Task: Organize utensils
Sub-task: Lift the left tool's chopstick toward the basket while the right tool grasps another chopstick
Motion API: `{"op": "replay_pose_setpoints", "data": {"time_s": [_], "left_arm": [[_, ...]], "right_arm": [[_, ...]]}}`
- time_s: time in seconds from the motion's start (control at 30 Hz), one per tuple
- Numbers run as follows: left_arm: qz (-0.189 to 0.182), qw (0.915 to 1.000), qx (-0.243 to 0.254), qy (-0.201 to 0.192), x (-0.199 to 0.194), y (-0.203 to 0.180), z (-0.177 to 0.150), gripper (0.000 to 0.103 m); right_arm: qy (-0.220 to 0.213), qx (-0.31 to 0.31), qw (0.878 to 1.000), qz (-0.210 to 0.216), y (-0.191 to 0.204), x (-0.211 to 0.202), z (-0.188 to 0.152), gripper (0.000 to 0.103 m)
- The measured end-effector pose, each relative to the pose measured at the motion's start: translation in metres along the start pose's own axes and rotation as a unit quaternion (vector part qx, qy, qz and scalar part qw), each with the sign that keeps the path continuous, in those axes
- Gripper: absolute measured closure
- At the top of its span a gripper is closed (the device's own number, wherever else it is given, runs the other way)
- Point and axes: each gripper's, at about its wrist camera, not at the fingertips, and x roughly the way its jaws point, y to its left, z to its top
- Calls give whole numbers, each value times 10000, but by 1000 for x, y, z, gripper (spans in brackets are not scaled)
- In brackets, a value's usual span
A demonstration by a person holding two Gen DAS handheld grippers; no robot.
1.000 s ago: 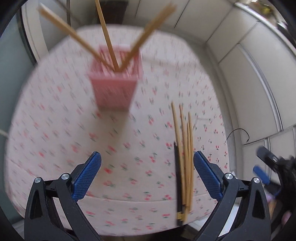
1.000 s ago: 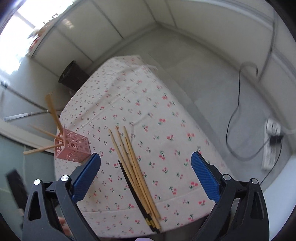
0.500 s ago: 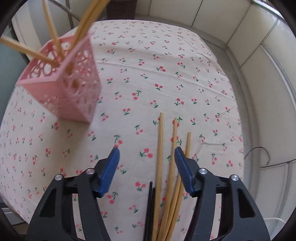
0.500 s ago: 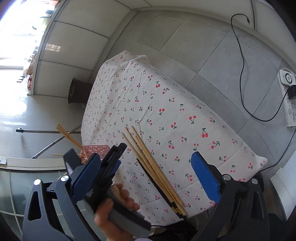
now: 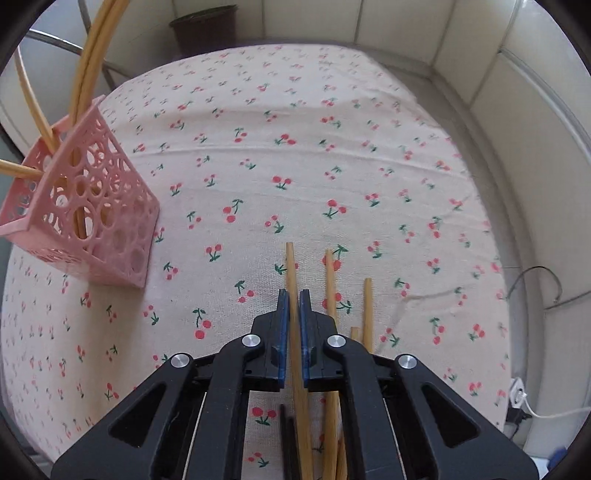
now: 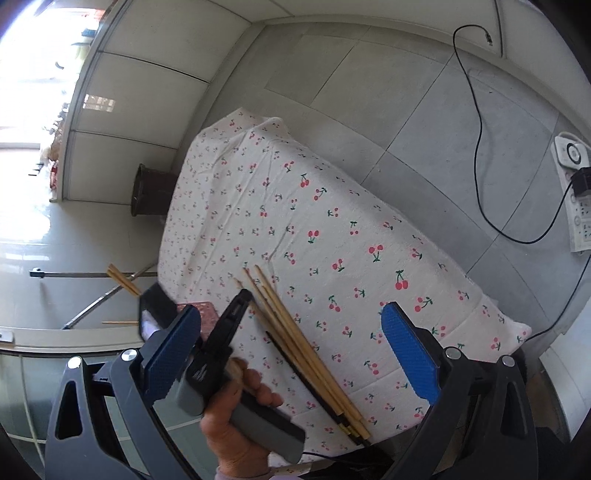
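Several wooden chopsticks point(image 5: 330, 295) and a dark one point(image 5: 285, 435) lie side by side on the cherry-print tablecloth point(image 5: 295, 166). My left gripper point(image 5: 294, 299) is shut on the leftmost wooden chopstick point(image 5: 290, 269), low on the cloth. A pink perforated holder point(image 5: 88, 218) stands to the left with several chopsticks in it. The right wrist view shows the pile point(image 6: 295, 332) and the left gripper point(image 6: 243, 295) at its far end. My right gripper point(image 6: 291, 339) is open and empty, held high off the table.
A dark bin point(image 5: 203, 27) stands beyond the table's far edge. A power strip point(image 6: 572, 184) and black cable point(image 6: 476, 129) lie on the grey floor to the right. The table edge is close under the chopsticks' near ends.
My left gripper came down over the pile and closed on the leftmost wooden chopstick. The right gripper rose and stayed open.
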Motion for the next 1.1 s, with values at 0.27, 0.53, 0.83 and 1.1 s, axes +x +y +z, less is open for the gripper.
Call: {"op": "replay_pose_setpoints", "data": {"time_s": [0.27, 0.53, 0.83, 1.1], "left_arm": [[-1114, 9882, 317, -999, -109, 18, -11, 98], [-1599, 9736, 567, -1529, -187, 59, -34, 98], [-1869, 9621, 295, -1961, -233, 120, -36, 99], [-1938, 9607, 59, -1987, -239, 155, -35, 99]], "right_arm": [[-220, -1058, 9903, -874, 29, 46, -3, 8], [-123, -2326, 9678, -960, 91, 95, -23, 38], [59, -3406, 9281, -1502, 140, 159, -44, 64], [86, -3673, 9083, -2002, 140, 191, -45, 66]]}}
